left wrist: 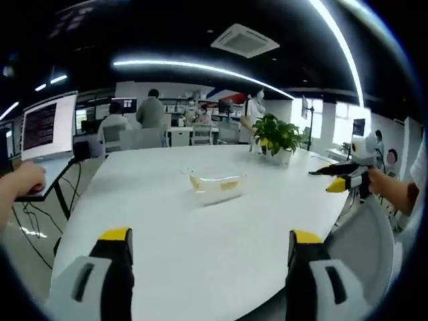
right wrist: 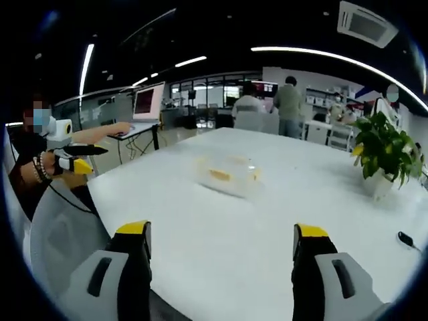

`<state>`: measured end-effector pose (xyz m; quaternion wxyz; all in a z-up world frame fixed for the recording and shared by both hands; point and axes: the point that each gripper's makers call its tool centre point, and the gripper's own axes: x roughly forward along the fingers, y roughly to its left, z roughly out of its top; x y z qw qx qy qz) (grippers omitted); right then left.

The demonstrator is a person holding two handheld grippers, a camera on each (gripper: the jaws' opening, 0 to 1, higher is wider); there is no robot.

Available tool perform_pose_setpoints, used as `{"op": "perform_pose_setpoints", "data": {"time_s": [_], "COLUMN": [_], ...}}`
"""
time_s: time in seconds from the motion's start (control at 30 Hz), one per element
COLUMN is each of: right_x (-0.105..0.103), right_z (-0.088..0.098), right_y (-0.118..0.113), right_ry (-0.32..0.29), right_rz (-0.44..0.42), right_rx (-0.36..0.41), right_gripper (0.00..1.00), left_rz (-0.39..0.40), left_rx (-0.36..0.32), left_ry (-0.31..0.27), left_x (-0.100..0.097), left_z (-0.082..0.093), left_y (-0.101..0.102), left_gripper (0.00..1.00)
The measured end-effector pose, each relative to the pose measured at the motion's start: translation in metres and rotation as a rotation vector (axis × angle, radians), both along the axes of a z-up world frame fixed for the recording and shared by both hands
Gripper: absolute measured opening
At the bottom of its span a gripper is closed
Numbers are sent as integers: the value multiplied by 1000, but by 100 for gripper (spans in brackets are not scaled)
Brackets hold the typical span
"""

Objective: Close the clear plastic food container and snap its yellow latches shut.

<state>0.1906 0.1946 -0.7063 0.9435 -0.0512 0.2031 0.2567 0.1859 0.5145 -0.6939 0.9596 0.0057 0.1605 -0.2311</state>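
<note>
On the white table [left wrist: 200, 241], well ahead of both grippers, the clear plastic food container [left wrist: 215, 187] is seen lying with its yellow latches [left wrist: 229, 184]; no label or writing can be read on it. The left gripper [left wrist: 208, 251] is held with jaws spread, nothing between them. The right gripper [right wrist: 221, 247] is likewise spread and empty. A potted plant [left wrist: 277, 137] stands beyond the container.

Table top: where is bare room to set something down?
The white table is bare between the left gripper and the clear container, and either side of it. The far right edge is more crowded by the potted plant.
</note>
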Motion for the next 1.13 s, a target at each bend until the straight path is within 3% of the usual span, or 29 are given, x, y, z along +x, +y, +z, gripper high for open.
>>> {"op": "perform_pose_setpoints", "data": {"time_s": [0.2, 0.27, 0.43, 0.63, 0.77, 1.13], "right_x": [-13, -16, -20, -30, -34, -34], "right_z": [-9, -10, -8, -25, -32, -35], "right_y": [-1, -1, -9, -10, -6, -6], "right_ry": [19, 47, 23, 55, 75, 79], "right_rz": [-15, -48, -99, -116, -114, -123], "right_rx": [24, 81, 127, 122, 120, 114], "right_gripper": [94, 94, 93, 93, 92, 91], "left_rz": [21, 27, 50, 41, 49, 47], "left_rx": [-4, 13, -31, -30, -49, -44], "left_ry": [22, 36, 40, 70, 66, 75], "left_x": [-11, -13, -17, -22, -24, -25], "left_z": [-16, -21, -26, -38, -37, -39], "left_y": [-1, 1, 3, -3, -1, -1], "left_gripper": [94, 94, 94, 93, 93, 92]}}
